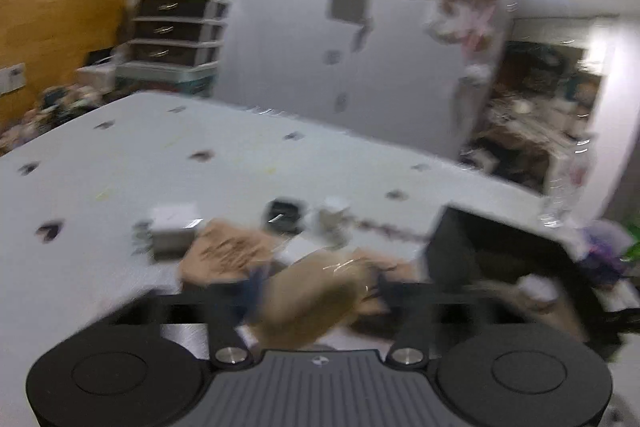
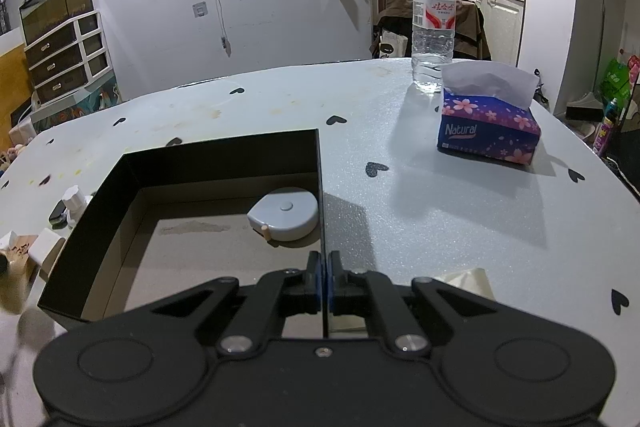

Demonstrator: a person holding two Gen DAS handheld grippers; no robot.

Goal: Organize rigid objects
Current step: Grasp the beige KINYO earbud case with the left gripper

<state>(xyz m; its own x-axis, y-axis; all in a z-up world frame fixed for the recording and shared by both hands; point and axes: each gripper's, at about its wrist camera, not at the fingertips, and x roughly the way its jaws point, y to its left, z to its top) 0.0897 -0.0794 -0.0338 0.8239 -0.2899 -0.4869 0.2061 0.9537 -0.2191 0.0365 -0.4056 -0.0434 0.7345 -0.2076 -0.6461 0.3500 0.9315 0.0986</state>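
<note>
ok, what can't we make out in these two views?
- Left wrist view: motion blur smears the tan object between the left gripper fingers. What it is, and whether the pads press it, is unclear.
- Right wrist view: the white cap and the clutter left of the black box are cut off by its wall and the frame edge.
- Right wrist view: the box's near floor is hidden by the right gripper.
</note>
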